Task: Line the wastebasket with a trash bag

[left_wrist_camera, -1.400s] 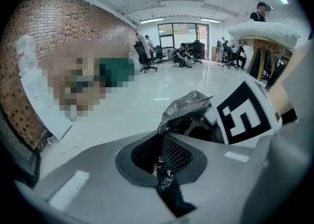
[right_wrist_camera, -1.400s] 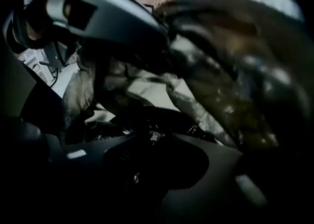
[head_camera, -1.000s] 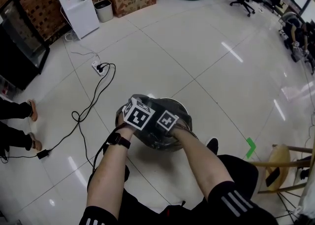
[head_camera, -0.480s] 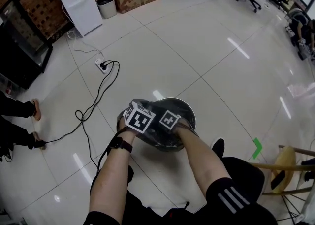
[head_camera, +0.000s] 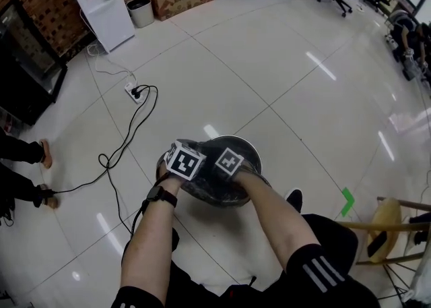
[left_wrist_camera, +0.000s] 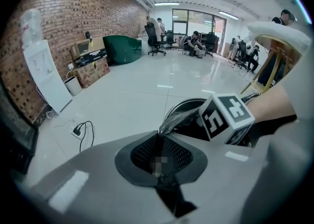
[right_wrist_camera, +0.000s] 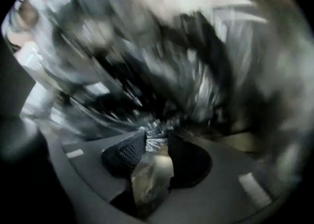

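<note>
Head view: the left gripper (head_camera: 184, 162) and right gripper (head_camera: 229, 162) are hovering over the wastebasket (head_camera: 250, 146) on the floor, with the dark bag (head_camera: 217, 193) draped inside.

Left gripper view: the jaws are clamping the bag's edge (left_wrist_camera: 177, 119).

Right gripper view: the jaws have just been opening and are standing narrowly apart, with crinkled bag (right_wrist_camera: 156, 142) lying between them.

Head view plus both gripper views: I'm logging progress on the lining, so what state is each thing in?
wastebasket: upright on the floor, bag film over its near rim.
trash bag: partly spread, edge pinched.
left gripper: shut on the trash bag.
right gripper: jaws apart, just been opening, bag film between them.
power strip: cable plugged in.
</note>
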Demonstrator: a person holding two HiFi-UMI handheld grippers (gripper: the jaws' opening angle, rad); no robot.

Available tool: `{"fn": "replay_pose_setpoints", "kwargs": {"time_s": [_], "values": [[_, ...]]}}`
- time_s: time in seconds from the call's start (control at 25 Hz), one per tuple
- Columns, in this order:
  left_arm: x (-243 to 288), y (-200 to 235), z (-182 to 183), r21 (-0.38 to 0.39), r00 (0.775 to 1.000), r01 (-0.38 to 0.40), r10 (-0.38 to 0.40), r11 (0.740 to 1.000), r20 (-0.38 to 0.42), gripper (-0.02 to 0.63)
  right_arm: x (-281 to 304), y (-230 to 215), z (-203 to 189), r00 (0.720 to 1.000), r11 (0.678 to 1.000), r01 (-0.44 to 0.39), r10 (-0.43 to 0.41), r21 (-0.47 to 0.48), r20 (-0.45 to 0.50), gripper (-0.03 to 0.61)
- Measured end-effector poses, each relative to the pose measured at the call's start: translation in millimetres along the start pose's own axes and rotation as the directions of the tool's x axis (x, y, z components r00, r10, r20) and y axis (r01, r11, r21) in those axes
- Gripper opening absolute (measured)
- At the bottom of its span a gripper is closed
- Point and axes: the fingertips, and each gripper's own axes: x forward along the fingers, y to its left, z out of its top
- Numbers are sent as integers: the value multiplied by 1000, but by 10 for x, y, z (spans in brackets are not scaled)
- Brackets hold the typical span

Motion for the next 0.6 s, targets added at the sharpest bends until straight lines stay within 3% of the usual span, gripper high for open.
{"fn": "replay_pose_setpoints", "kwargs": {"time_s": [0.16,0.36,0.44,0.6], "values": [[-4,47,-80,-9,1000,-1,1,1000,-15,9,-373,272,242,996,998,-54,56,-40,64,170],[-84,119,-63,-4,1000,-30,30,1000,7,9,-945,596,406,989,976,-36,65,-216,130,170],[-80,127,-124,-16,1000,-30,30,999,-1,9,-1292,628,509,976,965,34,24,-258,219,169],[-82,90,-133,-17,1000,-21,21,1000,3,9,-1941,309,518,901,936,278,-176,-216,396,169]]}}
